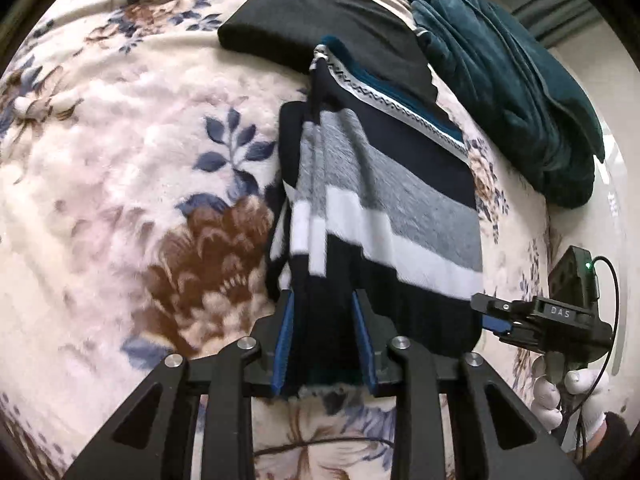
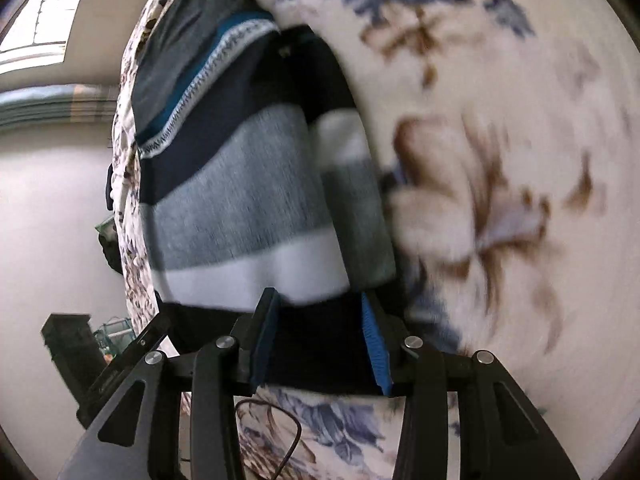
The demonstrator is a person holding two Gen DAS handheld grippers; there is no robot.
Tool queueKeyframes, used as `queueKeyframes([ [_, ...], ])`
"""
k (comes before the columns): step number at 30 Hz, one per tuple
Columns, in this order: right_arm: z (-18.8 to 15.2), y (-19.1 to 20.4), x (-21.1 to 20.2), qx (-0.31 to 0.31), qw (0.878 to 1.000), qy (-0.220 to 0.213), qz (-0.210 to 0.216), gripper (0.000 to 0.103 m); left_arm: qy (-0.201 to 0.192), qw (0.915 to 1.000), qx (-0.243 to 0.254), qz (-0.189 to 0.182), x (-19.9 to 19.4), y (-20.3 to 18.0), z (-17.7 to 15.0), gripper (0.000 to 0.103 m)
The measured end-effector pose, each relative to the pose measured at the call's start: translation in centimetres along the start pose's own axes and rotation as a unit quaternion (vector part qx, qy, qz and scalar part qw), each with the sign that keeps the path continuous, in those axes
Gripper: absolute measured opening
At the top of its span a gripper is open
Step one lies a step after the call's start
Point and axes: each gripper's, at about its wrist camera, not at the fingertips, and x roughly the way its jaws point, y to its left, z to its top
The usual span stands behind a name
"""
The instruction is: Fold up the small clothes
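Left wrist view: both grippers (image 1: 323,334) (image 2: 318,338) apparently clamped the sweater (image 1: 384,184) hem; uneven pulling could skew the fold.

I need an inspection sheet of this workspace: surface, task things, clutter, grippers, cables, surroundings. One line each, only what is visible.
Surface: floral blanket, plush, cream with brown and blue flowers.
Task things: striped garment, navy, grey and white, partly folded on the blanket.
Clutter: black garment behind it; teal garment bunched at the far right.
Grippers: left gripper has dark cloth of the striped garment between its fingers; right gripper likewise; whether they pinch it is unclear.
Cables: a black cable at the right gripper's body; another cable loops on the blanket.
Surroundings: pale wall and window.
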Motion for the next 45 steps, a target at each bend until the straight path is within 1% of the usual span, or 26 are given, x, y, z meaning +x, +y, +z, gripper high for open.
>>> queueKeyframes([
  [3,-1.1,0.1,0.0,-0.003,1.0,-0.005,0.0,0.044,-0.007,0.9997,0.004,0.023,-0.3,-0.7,-1.0,0.027],
  [9,-1.4,0.5,0.4,-0.006,1.0,-0.008,-0.016,0.044,-0.002,0.9979,0.02,0.062,1.9,-1.3,-2.3,0.025],
  [10,-1.4,0.7,0.5,-0.006,1.0,-0.01,-0.014,0.041,-0.004,0.9979,0.023,0.06,2.0,-1.2,-2.6,0.025],
  [11,-1.6,0.9,0.5,-0.014,1.0,-0.015,-0.017,0.03,-0.014,0.9975,0.024,0.065,2.1,-1.1,-2.8,0.022],
  [12,-1.5,1.7,1.0,-0.022,0.999,-0.019,-0.021,0.021,-0.02,0.9972,0.029,0.066,2.3,-1.1,-3.0,0.008],
  [13,-1.6,2.1,1.0,-0.033,0.999,-0.023,-0.03,0.013,-0.023,0.9965,0.034,0.072,2.6,-1.0,-3.0,0.008],
  [14,-1.8,2.5,1.1,-0.046,0.997,-0.029,-0.048,0.009,-0.029,0.9956,0.037,0.081,2.7,-0.9,-3.0,0.008],
  [19,-2.2,3.4,0.1,-0.046,0.995,-0.059,-0.068,0.007,-0.031,0.9906,0.063,0.117,2.4,0.9,-2.5,0.006],
  [21,-2.6,3.6,0.0,-0.053,0.994,-0.062,-0.075,0.007,-0.022,0.9907,0.068,0.116,2.3,1.6,-2.4,0.007],
  [22,-2.8,3.7,0.0,-0.056,0.993,-0.062,-0.079,0.007,-0.024,0.9888,0.075,0.126,2.1,1.6,-2.3,0.001],
  [23,-2.9,3.8,-0.1,-0.057,0.992,-0.069,-0.089,0.007,-0.023,0.9863,0.082,0.142,1.8,1.8,-2.3,0.001],
  [24,-3.2,3.8,-0.4,-0.06,0.99,-0.075,-0.099,0.007,-0.019,0.9897,0.07,0.123,1.4,2.5,-2.3,0.001],
  [25,-3.0,3.7,-0.4,-0.061,0.991,-0.071,-0.094,0.008,-0.016,0.9965,0.034,0.074,0.8,3.7,-2.2,0.006],
  [27,-2.6,2.4,-0.6,-0.029,0.997,-0.055,-0.048,0.009,-0.037,0.9984,-0.013,0.042,-0.6,5.0,-2.6,0.004],
  [28,-2.6,1.6,-1.0,-0.007,0.998,-0.055,-0.029,0.015,-0.042,0.9986,-0.032,-0.002,-1.0,5.5,-3.0,0.006],
  [30,-2.8,0.1,-1.5,0.019,0.999,-0.046,-0.013,0.024,-0.054,0.9972,-0.037,-0.036,-1.3,5.2,-3.6,0.012],
  [31,-3.0,-0.4,-1.7,0.023,0.999,-0.046,-0.009,0.031,-0.059,0.9967,-0.025,-0.05,-1.2,4.7,-3.7,0.024],
  [32,-3.3,-0.7,-1.9,0.022,0.999,-0.043,-0.002,0.037,-0.051,0.9965,-0.016,-0.064,-0.5,4.0,-3.7,0.031],
  [33,-3.5,-0.8,-1.8,0.019,0.999,-0.039,0.001,0.039,-0.046,0.9964,-0.013,-0.069,0.1,3.6,-3.3,0.042],
  [35,-3.9,-1.1,-1.2,0.013,0.999,-0.028,0.006,0.05,-0.03,0.996,-0.005,-0.084,2.0,2.6,-3.0,0.043],
  [38,-4.4,-1.6,0.3,0.021,0.999,-0.018,0.022,0.05,-0.033,0.9966,0.04,-0.064,3.5,1.0,-2.5,0.037],
  [39,-4.6,-1.6,0.9,0.027,0.999,-0.014,0.028,0.05,-0.038,0.9967,0.049,-0.052,3.7,0.9,-2.3,0.02],
  [40,-4.7,-1.5,1.1,0.028,0.999,-0.019,0.027,0.035,-0.037,0.9967,0.05,-0.051,3.8,1.2,-2.0,0.014],
  [41,-4.8,-1.2,1.1,0.022,0.999,-0.033,0.019,0.015,-0.034,0.9971,0.048,-0.049,3.9,1.5,-2.0,0.012],
  [43,-4.7,-0.7,1.3,0.021,0.999,-0.038,-0.008,0.012,-0.023,0.9985,0.04,-0.029,4.3,2.9,-1.5,0.01],
  [45,-4.9,-0.3,1.8,0.038,0.998,-0.037,-0.035,0.012,-0.014,0.9988,-0.002,-0.046,4.6,4.2,-1.4,0.013],
])
